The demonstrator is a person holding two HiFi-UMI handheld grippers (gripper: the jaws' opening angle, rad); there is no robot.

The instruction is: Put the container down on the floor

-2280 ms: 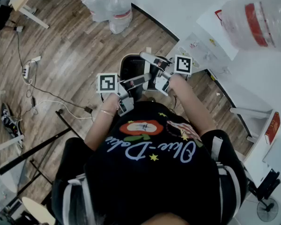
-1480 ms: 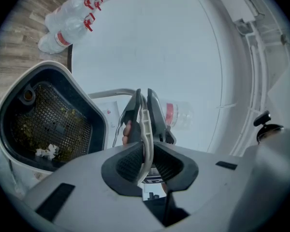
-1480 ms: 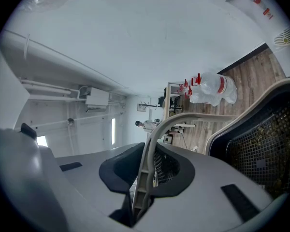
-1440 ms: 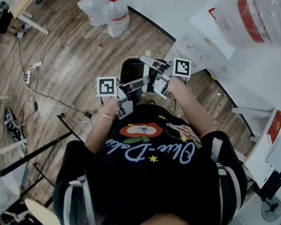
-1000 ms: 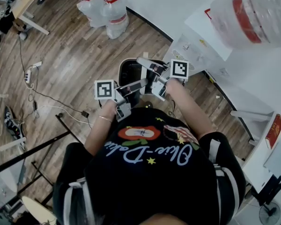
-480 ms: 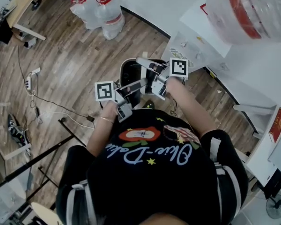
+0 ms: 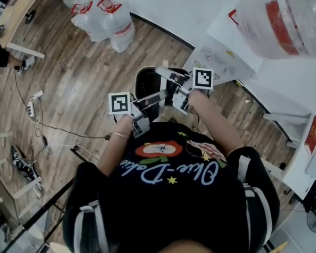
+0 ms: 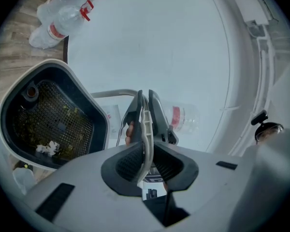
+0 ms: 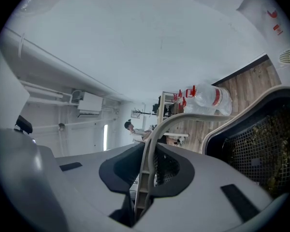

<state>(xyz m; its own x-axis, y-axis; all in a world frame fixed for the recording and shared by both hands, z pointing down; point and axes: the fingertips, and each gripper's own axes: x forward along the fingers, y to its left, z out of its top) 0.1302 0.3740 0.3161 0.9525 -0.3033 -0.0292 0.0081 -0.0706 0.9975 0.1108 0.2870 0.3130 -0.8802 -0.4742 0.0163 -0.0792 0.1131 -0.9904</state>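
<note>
Well, I have the container (image 7: pixel 146 81) hanging out in front of me over the wooden floor (image 7: pixel 68 83), carried by both claws at once. It is a deep tub with a pale rim and black inner walls, and its bottom is a dark mesh (image 8: pixel 53 124) strewn with greenish bits and a small white scrap (image 8: pixel 47 148). A thin, pale grey handle (image 9: pixel 188 116) arches over from the rim.

My left claw (image 8: pixel 144 111) is pressed tight on that handle, which runs as a narrow pale strip between the two dark pads, with the tub lying to the left of it. My right claw (image 9: pixel 146 154) pinches the same handle from the other side; the strip rises out of its pads and curves off to the right toward the rim of the tub.

From the head view the two claws come in toward each other above the tub's opening, the left one (image 7: pixel 154 96) nearer my body and the right one (image 7: pixel 167 76) across from it. I cannot tell whether the tub's base touches the floor. A cluster of big water bottles (image 7: pixel 101 16) stands on the floor by the wall, well apart from the tub.
</note>
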